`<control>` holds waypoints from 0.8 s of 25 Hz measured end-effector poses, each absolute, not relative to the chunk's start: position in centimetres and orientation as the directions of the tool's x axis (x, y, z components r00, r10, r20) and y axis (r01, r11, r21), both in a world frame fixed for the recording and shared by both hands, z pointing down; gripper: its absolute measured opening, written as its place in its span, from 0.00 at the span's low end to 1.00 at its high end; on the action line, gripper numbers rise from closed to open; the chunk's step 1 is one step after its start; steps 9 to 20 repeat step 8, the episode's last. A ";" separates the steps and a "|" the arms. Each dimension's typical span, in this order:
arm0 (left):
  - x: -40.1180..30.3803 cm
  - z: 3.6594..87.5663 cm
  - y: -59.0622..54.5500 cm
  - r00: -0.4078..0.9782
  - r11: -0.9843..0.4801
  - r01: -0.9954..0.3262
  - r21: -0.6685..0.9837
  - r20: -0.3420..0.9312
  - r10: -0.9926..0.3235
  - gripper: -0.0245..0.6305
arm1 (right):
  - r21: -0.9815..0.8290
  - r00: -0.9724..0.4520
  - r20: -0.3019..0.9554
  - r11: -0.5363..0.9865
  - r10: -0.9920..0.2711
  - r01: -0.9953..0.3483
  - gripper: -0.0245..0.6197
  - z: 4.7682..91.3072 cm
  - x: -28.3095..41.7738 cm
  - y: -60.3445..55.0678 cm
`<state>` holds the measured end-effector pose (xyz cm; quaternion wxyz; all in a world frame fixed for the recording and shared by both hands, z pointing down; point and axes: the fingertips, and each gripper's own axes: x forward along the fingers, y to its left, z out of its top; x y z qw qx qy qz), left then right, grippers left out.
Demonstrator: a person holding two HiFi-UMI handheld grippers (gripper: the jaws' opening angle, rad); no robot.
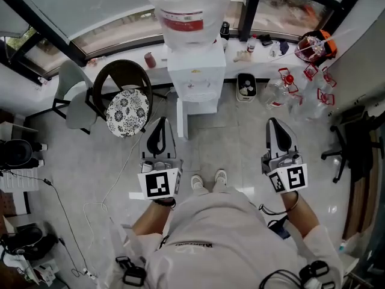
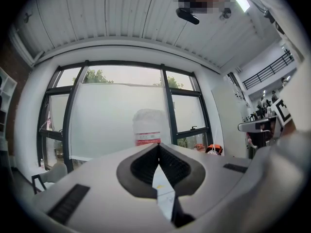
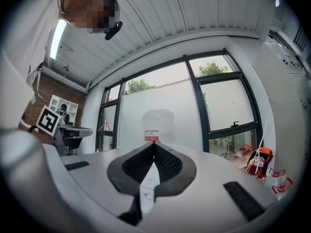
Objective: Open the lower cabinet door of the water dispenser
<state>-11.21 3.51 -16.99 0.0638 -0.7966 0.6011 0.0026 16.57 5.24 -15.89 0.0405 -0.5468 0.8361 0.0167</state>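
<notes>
1. Two grippers are showing in the head view: the left gripper [image 1: 159, 122] and the right gripper [image 1: 274, 123]. Both are pointing level toward the water dispenser [image 1: 195, 71] and are touching nothing.
2. The left gripper's jaws are meeting at their tips with nothing clamped between them. The right gripper's jaws are closed together in the same way and are also empty.
3. One water dispenser is standing against the window ledge, straight ahead of the person and well apart from both grippers. It is carrying one inverted bottle [image 1: 187, 11] with a red label.
4. The lower cabinet door [image 1: 201, 107] is facing the person at the foot of the dispenser. The steep camera angle is not showing whether it is fully closed.
5. One dark chair [image 1: 123, 77] with one floral cushion [image 1: 127, 112] is standing just left of the dispenser, with the cushion near the left gripper's tip.
6. One small bin [image 1: 246, 86] is sitting just right of the dispenser. A cluster of clear jugs [image 1: 289, 89] with red handles is lying beyond it; their number cannot be counted.
7. One black office chair [image 1: 355, 143] is standing at the right edge. A white cable [image 1: 114, 185] is trailing over the floor on the left.
8. Two shoes [image 1: 207, 180] are showing between the grippers, toes toward the dispenser.
</notes>
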 end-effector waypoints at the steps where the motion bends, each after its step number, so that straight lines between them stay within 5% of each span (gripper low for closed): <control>1: -11.2 -17.0 3.5 0.277 -0.269 -0.958 -0.098 -0.081 -0.957 0.05 | -0.016 -0.400 -0.087 0.402 -0.913 -0.915 0.06 -15.9 16.5 5.2; 20: -11.2 -16.9 3.6 0.280 -0.272 -0.958 -0.096 -0.084 -0.956 0.04 | -0.019 -0.404 -0.087 0.407 -0.911 -0.913 0.06 -15.8 16.2 5.2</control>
